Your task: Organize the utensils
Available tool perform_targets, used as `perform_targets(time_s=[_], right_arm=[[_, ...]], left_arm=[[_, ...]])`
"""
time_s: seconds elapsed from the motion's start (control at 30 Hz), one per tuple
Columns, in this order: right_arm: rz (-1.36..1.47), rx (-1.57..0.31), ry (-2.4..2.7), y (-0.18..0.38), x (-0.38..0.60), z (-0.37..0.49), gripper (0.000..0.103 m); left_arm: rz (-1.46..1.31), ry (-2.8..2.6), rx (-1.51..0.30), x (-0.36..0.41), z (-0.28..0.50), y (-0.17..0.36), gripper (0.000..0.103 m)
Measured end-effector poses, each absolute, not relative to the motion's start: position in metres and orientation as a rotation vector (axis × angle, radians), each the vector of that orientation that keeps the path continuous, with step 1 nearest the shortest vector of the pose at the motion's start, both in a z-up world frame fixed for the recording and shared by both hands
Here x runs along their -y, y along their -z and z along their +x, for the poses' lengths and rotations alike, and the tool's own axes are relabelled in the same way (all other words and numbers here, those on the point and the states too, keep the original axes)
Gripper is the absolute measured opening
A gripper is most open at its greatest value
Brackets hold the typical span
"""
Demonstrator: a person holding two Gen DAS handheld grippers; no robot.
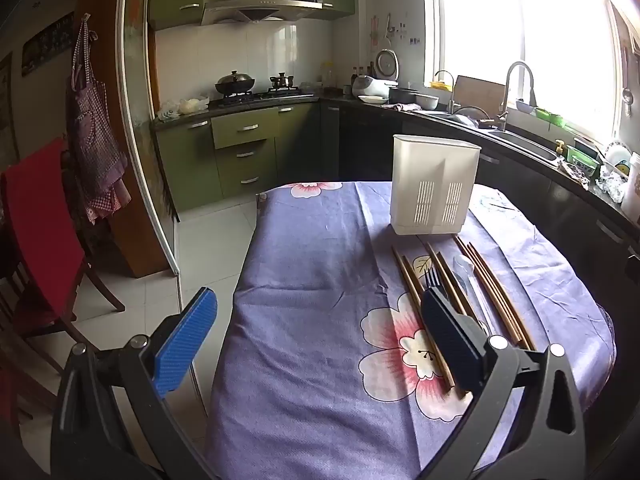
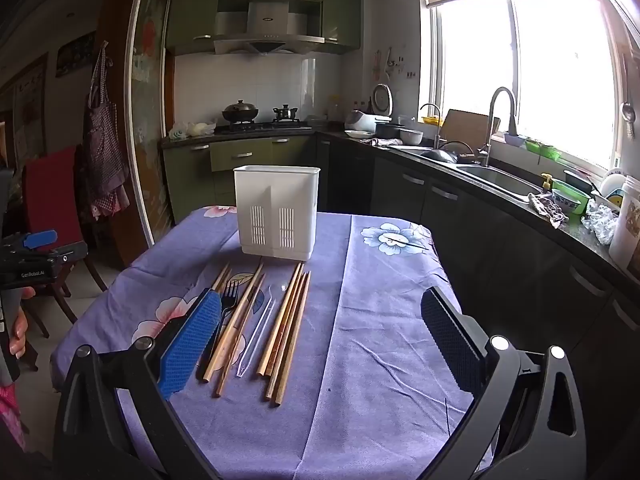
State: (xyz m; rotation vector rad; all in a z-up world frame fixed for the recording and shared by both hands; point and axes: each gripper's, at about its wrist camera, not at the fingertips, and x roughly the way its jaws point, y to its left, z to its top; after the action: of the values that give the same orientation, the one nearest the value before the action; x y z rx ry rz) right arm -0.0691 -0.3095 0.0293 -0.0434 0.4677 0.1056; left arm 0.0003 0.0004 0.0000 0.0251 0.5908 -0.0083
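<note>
Both pairs of blue-padded fingers are spread wide and hold nothing: the left gripper (image 1: 316, 344) and right gripper (image 2: 320, 344) hover over the purple floral-clothed desk (image 2: 380, 360). Wooden chopsticks (image 2: 286, 332), a black plastic fork (image 2: 229, 294) and a clear plastic spoon (image 2: 256, 332) lie side by side before the upright white slotted plastic utensil holder (image 2: 277, 212).

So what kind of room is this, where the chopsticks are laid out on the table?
Very likely a home kitchen: a gas stove under a range hood, and a sink with a tall faucet below the window. The table wears a flowered cloth.
</note>
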Motion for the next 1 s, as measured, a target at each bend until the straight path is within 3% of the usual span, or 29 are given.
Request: perform_targets(time_s=[1.0], right_arm=[[-0.045,-0.469,-0.105,-0.028,0.308,-0.069,0.099]], left_arm=[[0.027,0.013,-0.602,0.013,-0.006,0.017,0.097]])
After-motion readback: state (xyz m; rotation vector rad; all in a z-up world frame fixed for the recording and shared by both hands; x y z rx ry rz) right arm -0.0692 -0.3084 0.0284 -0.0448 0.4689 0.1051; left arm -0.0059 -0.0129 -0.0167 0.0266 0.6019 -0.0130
